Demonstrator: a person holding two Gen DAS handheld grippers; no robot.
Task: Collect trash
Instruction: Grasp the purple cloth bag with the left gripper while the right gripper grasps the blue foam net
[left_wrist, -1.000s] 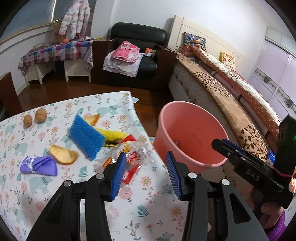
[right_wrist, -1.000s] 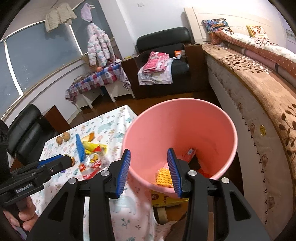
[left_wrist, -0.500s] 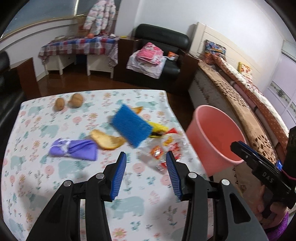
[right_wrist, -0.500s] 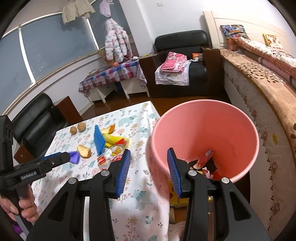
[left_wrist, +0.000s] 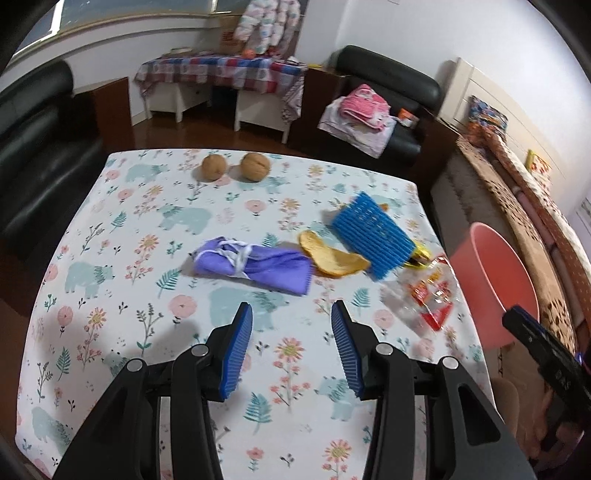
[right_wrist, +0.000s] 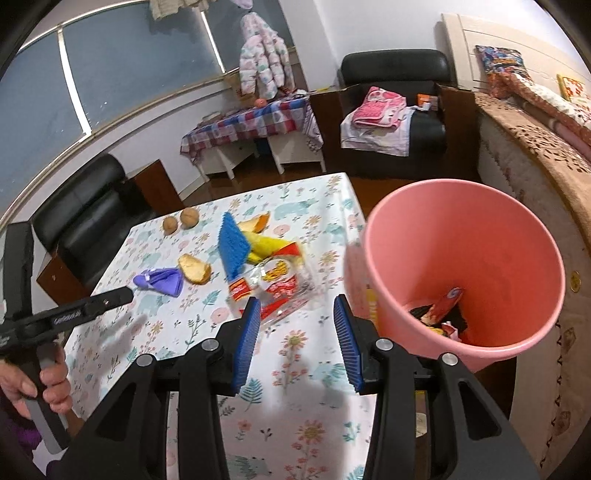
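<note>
Trash lies on the flowered table (left_wrist: 147, 236): a purple crumpled bag (left_wrist: 251, 269), an orange peel (left_wrist: 332, 258), a blue foam net (left_wrist: 373, 236), a yellow wrapper (left_wrist: 421, 254) and a clear wrapper with red print (left_wrist: 432, 295). My left gripper (left_wrist: 291, 310) hovers open and empty just short of the purple bag. My right gripper (right_wrist: 297, 301) is open and empty over the table's edge, between the clear wrapper (right_wrist: 277, 288) and the pink bucket (right_wrist: 461, 266). Several wrappers (right_wrist: 443, 314) lie in the bucket's bottom. The left gripper (right_wrist: 122, 295) also shows at the left in the right wrist view.
Two round brown fruits (left_wrist: 234, 167) sit at the table's far side. Another peel (right_wrist: 258, 223) lies behind the blue net (right_wrist: 232, 247). The bucket (left_wrist: 495, 284) stands off the table's right edge, beside a bed (right_wrist: 535, 166). Black armchairs (left_wrist: 37, 147) flank the table.
Both grippers swung left, away from the bucket and over the table. The left one now faces the purple bag instead of the wrappers. Both stayed open and empty.
</note>
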